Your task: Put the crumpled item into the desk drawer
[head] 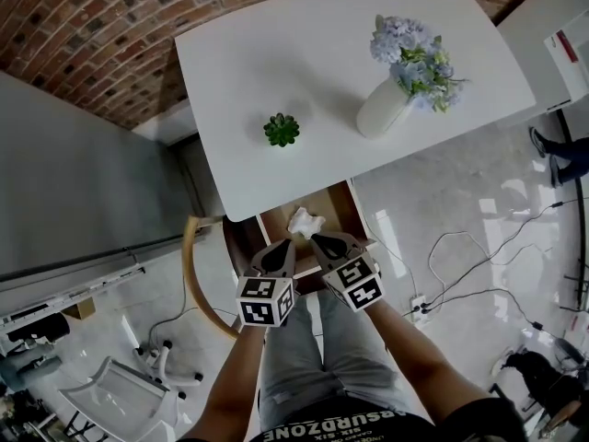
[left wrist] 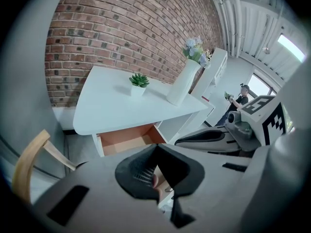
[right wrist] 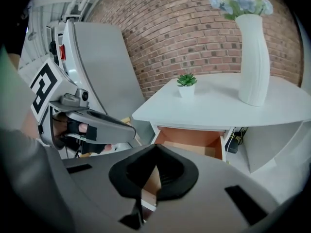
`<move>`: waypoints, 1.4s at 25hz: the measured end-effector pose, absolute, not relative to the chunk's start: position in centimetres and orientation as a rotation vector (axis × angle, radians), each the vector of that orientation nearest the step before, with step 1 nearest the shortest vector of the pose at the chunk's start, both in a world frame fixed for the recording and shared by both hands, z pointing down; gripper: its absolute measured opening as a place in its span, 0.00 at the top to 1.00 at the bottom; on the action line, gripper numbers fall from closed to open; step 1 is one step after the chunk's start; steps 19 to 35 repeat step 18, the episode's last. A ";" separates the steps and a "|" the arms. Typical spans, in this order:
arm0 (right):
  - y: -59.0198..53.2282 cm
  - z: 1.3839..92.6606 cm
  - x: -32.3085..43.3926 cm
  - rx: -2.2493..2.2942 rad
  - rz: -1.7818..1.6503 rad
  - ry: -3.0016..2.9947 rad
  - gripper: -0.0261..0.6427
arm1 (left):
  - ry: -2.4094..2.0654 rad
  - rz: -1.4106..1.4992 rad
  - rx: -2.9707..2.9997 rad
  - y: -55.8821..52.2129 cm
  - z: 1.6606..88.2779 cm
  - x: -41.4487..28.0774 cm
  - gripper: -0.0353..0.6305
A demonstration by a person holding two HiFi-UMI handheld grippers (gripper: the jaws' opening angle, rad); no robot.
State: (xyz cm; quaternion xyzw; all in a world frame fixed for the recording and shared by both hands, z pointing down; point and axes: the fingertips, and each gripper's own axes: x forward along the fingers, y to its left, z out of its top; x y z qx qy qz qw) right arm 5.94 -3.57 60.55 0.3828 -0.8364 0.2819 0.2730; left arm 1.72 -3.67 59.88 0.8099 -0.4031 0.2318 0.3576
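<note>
A white crumpled item [head: 305, 221] lies inside the open wooden desk drawer [head: 337, 207] under the white desk [head: 304, 53]. My left gripper [head: 286, 244] and right gripper [head: 317, 239] hover side by side just in front of the item, both shut with nothing held. In the left gripper view the shut left gripper [left wrist: 156, 147] points at the open drawer [left wrist: 127, 139], with the right gripper [left wrist: 214, 137] beside it. In the right gripper view the shut right gripper [right wrist: 156, 147] faces the drawer [right wrist: 190, 140], and the left gripper [right wrist: 97, 128] sits to the left. The gripper views do not show the item.
On the desk stand a white vase of blue flowers [head: 385, 109] and a small green succulent [head: 282, 130]. A curved wooden chair back [head: 191, 274] is left of the drawer, beside a grey cabinet [head: 83, 182]. Cables [head: 465, 288] trail over the floor at right.
</note>
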 end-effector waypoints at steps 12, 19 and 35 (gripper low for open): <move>-2.9 59.5 5.3 1.036 0.753 -2.275 0.97 | -1.039 0.588 2.101 -3.3 59.4 2.0 0.95; -3.1 59.7 5.5 1.038 0.734 -2.278 0.97 | -1.039 0.586 2.102 -3.3 59.6 2.0 0.95; -3.1 59.7 5.5 1.038 0.734 -2.278 0.97 | -1.039 0.586 2.102 -3.3 59.6 2.0 0.95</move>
